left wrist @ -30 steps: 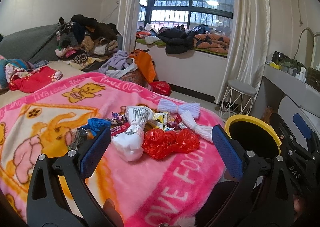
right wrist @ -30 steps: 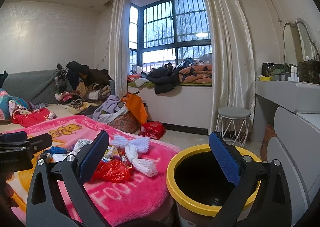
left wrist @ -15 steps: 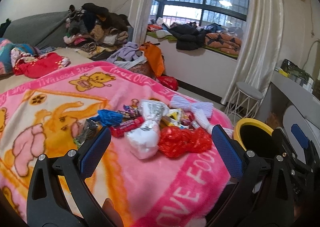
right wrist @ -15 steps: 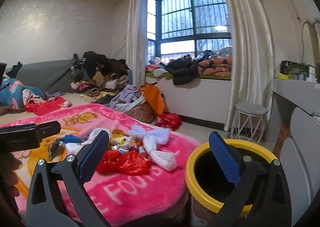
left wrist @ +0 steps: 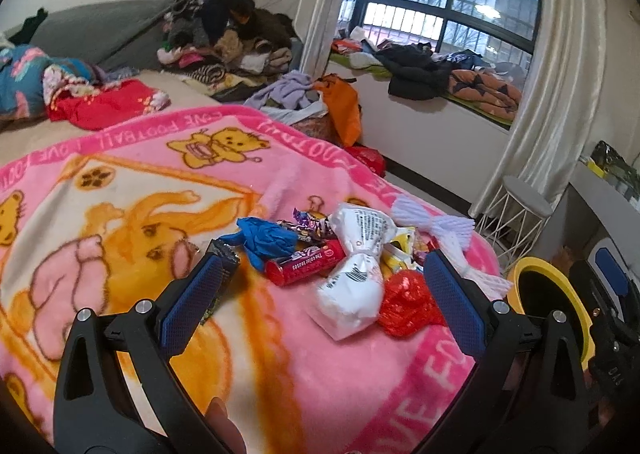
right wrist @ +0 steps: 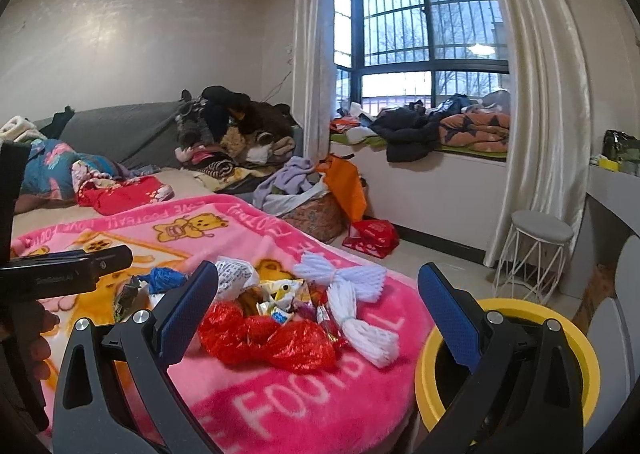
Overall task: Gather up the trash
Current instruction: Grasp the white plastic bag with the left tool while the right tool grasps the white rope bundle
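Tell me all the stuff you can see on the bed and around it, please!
pink blanket: one, pink with orange bears, covers the bed
red crinkly bag: one, red, blanket's near edge
white bag: one, white with print, beside the red one
blue wrapper: one, blue, left of the pile
red tube: one, red, lying in front of the blue wrapper
white yarn bundles: two, white, right end of the pile
bin: one, yellow rim, black inside, on the floor by the bed
stool: one, grey seat, white wire legs, near the curtain
clothes heap: many, dark and mixed, by the grey headboard
left gripper: blue pads, open, over the pile
right gripper: blue pads, open
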Tool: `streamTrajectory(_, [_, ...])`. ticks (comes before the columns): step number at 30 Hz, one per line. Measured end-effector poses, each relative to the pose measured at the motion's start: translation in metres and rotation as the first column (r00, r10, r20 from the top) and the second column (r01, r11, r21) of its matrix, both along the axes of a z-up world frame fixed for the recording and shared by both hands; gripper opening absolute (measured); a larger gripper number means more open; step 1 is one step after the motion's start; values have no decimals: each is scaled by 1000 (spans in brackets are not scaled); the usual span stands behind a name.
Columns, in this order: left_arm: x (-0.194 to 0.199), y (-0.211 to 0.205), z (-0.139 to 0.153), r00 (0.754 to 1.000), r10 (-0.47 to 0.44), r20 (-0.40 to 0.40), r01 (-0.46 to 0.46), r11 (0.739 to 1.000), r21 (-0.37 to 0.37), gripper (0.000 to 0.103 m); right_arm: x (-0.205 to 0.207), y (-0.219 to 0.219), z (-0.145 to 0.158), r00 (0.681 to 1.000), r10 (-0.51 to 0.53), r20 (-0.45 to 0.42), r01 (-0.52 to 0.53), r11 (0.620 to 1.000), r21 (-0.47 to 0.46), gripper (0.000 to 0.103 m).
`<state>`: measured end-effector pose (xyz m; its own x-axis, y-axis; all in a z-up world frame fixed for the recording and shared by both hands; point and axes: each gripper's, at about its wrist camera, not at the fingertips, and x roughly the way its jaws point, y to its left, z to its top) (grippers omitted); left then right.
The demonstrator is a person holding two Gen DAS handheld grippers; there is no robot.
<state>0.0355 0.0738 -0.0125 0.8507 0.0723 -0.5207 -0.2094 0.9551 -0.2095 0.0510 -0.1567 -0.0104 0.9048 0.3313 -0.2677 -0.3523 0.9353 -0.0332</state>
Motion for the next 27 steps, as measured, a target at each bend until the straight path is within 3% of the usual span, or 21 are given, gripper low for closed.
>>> streamTrajectory(7, [24,-7,0,997,-72,2,72,997,-21,93,38,-5,-3,997,5,-83,-9,999,-48,96])
streamTrajectory(12, [43,-22,-2,993,-113,-21,112,993,-26,93,72,-16,-19,976,-15,-215,-2,997,-81,83])
streamTrajectory(22, [59,-9,-30,992,-66,-110,60,997,-55,92,129,-26,-70,889,-51,-455,-36,983,-181,67])
streamTrajectory(27, [54,11,-50,986,-42,-161,17,988,-154,87,141,-22,-87,852,-52,-521,-50,982,-180,44])
